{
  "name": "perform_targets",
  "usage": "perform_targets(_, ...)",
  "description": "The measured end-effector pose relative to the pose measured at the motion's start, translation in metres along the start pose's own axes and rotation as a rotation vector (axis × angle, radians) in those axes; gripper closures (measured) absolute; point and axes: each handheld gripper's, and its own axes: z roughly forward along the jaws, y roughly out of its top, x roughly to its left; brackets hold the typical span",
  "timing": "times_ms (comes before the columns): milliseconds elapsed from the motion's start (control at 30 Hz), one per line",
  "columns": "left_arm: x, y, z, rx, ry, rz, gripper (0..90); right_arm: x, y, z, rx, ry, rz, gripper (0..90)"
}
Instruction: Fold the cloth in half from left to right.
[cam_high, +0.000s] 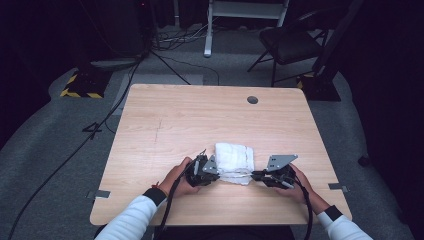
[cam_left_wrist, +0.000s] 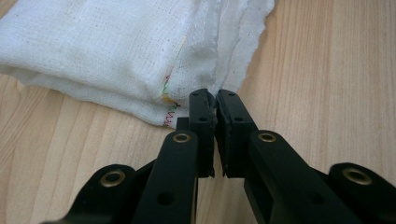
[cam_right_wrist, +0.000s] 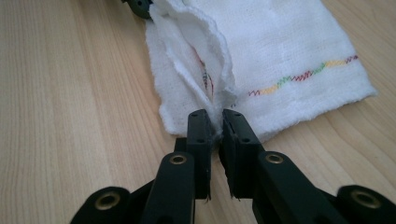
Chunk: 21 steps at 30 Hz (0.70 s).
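Folded white cloth pinched at both near corners on a wooden table.

The table (cam_high: 165, 125) spans the middle of the high view; the white cloth (cam_high: 235, 163) lies folded in its lower centre, coloured stitching along one hem. The left gripper (cam_high: 216, 171) sits at the cloth's lower left, its jaws pressed together on a layered cloth edge, as the left gripper view shows. The right gripper (cam_high: 256, 175) sits at the lower right, its jaws likewise closed on the cloth's corner layers.
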Motion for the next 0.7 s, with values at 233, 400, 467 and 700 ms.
perform_targets(233, -0.002, -0.007, -0.004, -0.005, 0.002, -0.017, 79.1, 0.003, -0.007, -0.005, 0.002, 0.006, 0.007, 76.6)
perform_targets(400, -0.001, -0.012, -0.016, -0.035, 0.036, -0.05, 70.4, 0.001, -0.008, -0.015, -0.027, -0.044, 0.028, 65.1)
perform_targets(467, 0.004, -0.01, -0.022, -0.065, 0.072, -0.08, 65.9, -0.003, -0.005, -0.019, -0.036, -0.08, 0.049, 60.1)
perform_targets(700, 0.023, 0.014, -0.018, -0.119, 0.156, -0.182, 36.0, -0.019, 0.012, -0.012, -0.04, -0.149, 0.116, 45.5)
